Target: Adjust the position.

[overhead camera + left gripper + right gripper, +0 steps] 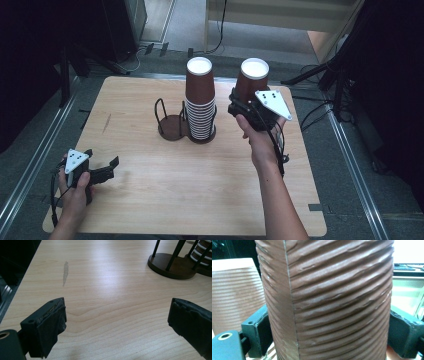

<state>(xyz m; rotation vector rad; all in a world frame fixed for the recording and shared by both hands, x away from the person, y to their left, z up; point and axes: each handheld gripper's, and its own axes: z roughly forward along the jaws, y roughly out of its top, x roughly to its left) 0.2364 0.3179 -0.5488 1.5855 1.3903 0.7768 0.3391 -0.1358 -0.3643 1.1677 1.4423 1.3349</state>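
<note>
A brown ribbed paper cup [251, 80] hangs upside down, white bottom up, above the table's back right. My right gripper [239, 104] is shut on it. In the right gripper view the cup [329, 290] stands between the two black pads [260, 335], which press on its sides. To its left a tall stack of the same cups [200, 102] stands upside down in the right ring of a dark wire holder [171, 125], whose left ring holds nothing. My left gripper [111, 169] rests low at the front left, open, with bare wood between its jaws [116, 322].
The wooden table [150, 190] has free room across its front and middle. A grey smear [65, 272] marks the wood at the left. The holder's base [170, 267] lies ahead and to the right of my left gripper. Dark stands and cables surround the table.
</note>
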